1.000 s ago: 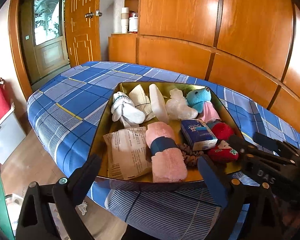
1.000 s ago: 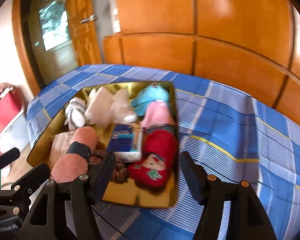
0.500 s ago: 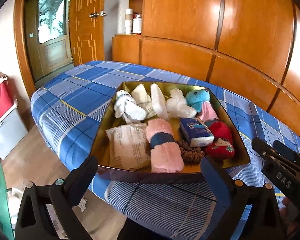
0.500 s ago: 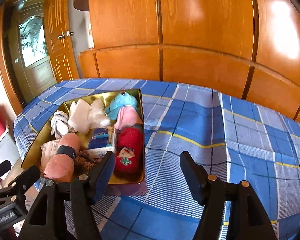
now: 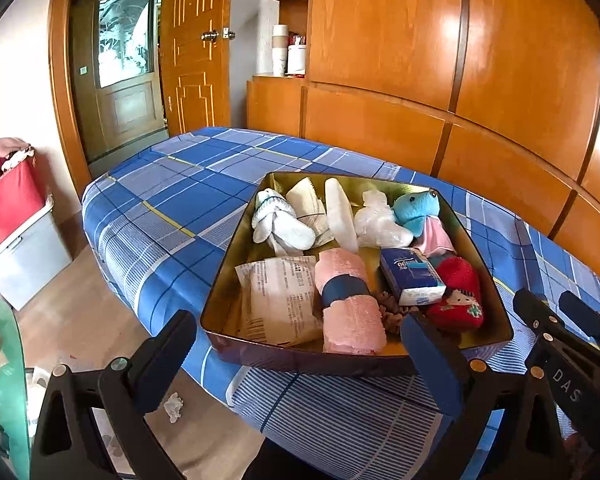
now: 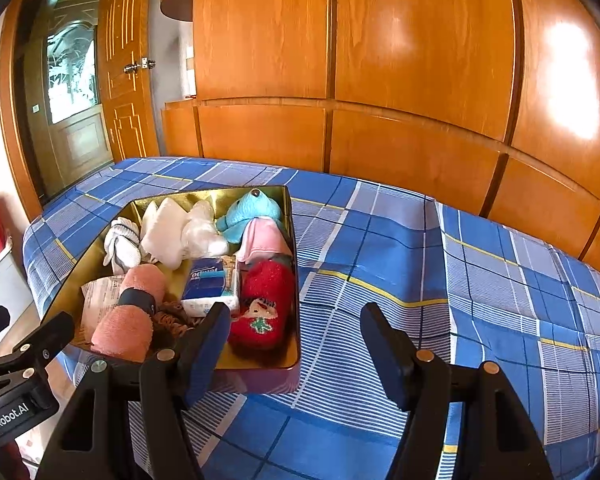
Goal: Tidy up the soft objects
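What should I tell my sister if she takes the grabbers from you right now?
Left gripper: open, empty, held short of the gold tray.
Right gripper: open, empty, over the blue plaid cloth beside the tray.
Done: pink rolled towel, tissue pack, red sock, blue plush and white socks lie in the tray.
Left: nothing soft shows outside it; check first.

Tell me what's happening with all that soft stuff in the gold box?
A person holds two hand-held grippers above a bed. The left hand-held gripper and the right hand-held gripper are both open and empty. The gold tin on the blue plaid bedspread holds a rolled pink towel, a tissue pack, a red sock and a blue plush toy.
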A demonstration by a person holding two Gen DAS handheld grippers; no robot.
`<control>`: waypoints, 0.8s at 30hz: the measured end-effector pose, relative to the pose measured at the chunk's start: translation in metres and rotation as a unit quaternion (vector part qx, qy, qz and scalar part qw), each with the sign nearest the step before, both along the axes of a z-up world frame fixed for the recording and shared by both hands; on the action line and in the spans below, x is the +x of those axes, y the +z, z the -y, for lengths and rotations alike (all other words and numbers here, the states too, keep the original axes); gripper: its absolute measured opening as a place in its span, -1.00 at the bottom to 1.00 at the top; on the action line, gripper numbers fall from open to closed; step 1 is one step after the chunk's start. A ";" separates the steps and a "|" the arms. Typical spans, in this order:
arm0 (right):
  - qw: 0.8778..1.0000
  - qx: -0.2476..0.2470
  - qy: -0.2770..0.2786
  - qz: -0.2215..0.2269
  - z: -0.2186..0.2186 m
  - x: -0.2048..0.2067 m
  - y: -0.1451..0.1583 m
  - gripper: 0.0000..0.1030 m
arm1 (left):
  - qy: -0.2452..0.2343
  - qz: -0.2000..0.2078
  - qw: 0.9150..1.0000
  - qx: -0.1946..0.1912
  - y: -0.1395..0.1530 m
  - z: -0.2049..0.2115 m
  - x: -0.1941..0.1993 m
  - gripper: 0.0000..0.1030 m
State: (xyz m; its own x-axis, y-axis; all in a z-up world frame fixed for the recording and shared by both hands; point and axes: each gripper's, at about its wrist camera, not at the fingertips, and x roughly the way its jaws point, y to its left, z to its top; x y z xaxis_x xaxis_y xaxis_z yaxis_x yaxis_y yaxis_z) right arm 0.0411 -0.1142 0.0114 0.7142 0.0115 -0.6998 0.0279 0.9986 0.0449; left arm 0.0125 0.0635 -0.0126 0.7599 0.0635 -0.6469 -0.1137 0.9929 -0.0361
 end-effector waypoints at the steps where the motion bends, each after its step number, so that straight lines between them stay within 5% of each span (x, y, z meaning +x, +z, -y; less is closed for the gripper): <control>1: 1.000 -0.002 0.003 0.001 -0.002 0.001 0.000 0.32 | 0.001 -0.001 1.000 -0.002 0.000 -0.001 0.000 0.99; 24: 1.000 -0.003 0.023 -0.015 -0.010 0.006 -0.014 0.32 | 0.013 -0.011 1.000 0.002 -0.005 -0.008 0.004 0.99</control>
